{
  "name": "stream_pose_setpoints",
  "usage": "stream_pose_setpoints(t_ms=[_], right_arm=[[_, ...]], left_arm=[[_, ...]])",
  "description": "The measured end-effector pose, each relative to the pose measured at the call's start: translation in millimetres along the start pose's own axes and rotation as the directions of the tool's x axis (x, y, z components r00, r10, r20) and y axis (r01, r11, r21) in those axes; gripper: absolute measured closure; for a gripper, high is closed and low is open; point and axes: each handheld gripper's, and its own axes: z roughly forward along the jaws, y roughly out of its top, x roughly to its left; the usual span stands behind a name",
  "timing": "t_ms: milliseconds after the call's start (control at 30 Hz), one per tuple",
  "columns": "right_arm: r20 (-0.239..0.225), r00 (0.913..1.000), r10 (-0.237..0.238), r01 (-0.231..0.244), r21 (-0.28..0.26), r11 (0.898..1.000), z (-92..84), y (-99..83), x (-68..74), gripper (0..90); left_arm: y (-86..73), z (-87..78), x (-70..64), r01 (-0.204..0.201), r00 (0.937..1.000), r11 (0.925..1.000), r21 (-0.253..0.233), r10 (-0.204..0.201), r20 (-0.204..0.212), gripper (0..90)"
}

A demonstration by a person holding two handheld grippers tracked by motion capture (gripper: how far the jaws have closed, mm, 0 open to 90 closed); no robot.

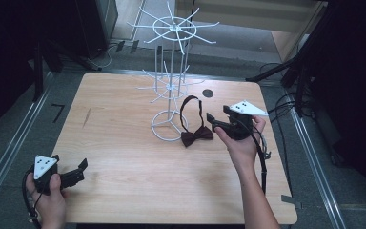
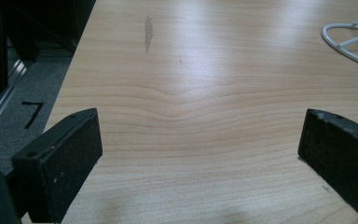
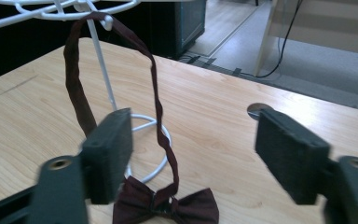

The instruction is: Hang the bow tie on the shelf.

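A dark red bow tie (image 1: 197, 135) lies with its bow on the wooden table (image 1: 124, 152), right of a white wire rack (image 1: 171, 86). Its strap loop (image 3: 74, 74) hangs from a hook on the rack's lower tier. My right gripper (image 1: 210, 122) is just right of the bow, pointing left at it. In the right gripper view that gripper (image 3: 193, 140) is open, the strap and bow (image 3: 165, 207) lying ahead between the two jaws, untouched. My left gripper (image 1: 81, 171) rests at the near left corner of the table, open (image 2: 200, 149) with bare wood between its jaws.
The rack's round base ring (image 1: 169, 125) sits mid-table and its rim (image 2: 349, 42) also appears in the left gripper view. A dark round hole (image 1: 208, 93) lies behind the bow tie. A grey streak (image 1: 86, 117) marks the left side. Black stands and cables flank the table.
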Motion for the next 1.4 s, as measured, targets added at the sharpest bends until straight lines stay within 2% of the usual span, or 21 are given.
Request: stream_pose_setpoints(t_ms=[33,67,100,233,300,667,967,1067,1267,1400], right_arm=[[0.006,1.0,0.008,-0.008,0.001,1.0,-3.3,-3.6,-1.6,17.9],[0.006,1.0,0.008,-0.008,0.001,1.0,-3.3,-3.6,-1.6,17.9],[0.006,0.9998,0.017,-0.017,0.01,1.0,-5.3,-5.9,-2.3,13.8],[0.007,0.9994,0.035,-0.035,0.018,0.999,-15.2,-20.2,-6.9,6.8],[0.023,0.9993,0.03,-0.031,0.02,0.999,-19.9,-27.7,-8.8,2.5],[0.052,0.9918,0.117,-0.118,0.018,0.993,-46.3,-74.4,-34.1,1.1],[0.103,0.9853,0.136,-0.142,0.052,0.988,-64.1,-113.9,-53.5,1.1],[0.109,0.9802,0.165,-0.17,0.043,0.984,-71.4,-122.5,-61.0,1.0],[0.127,0.9759,0.177,-0.183,0.032,0.983,-87.3,-139.5,-71.1,1.1],[0.15,0.9692,0.195,-0.203,0.038,0.978,-99.0,-152.5,-79.3,1.1]], left_arm=[[0.0,0.0,0.0,-0.001,1.0,1.0,0.0,0.001,0.0,0.2],[0.0,0.0,0.0,-0.001,1.0,1.0,0.0,0.001,-0.001,0.2],[0.0,0.1,-0.1,-0.001,1.0,1.0,0.0,0.001,0.0,0.2],[0.0,0.2,-0.2,0.001,1.0,1.0,-0.002,-0.001,0.0,0.2],[0.0,0.1,-0.2,0.0,1.0,1.0,-0.001,0.0,0.001,0.2],[-0.1,-0.2,-1.9,-0.008,0.9999,1.0,0.005,0.008,-0.01,0.2],[-0.2,-0.2,-2.6,-0.014,0.9998,0.9999,0.001,0.014,-0.014,0.2],[-0.2,-0.4,-2.4,-0.012,0.9998,0.9999,0.001,0.012,-0.015,0.2],[-0.3,-0.5,-2.2,-0.01,0.9998,0.9999,0.0,0.01,-0.016,0.2],[-0.4,-0.5,-2.0,-0.003,0.9999,1.0,-0.004,0.003,-0.016,0.2]])
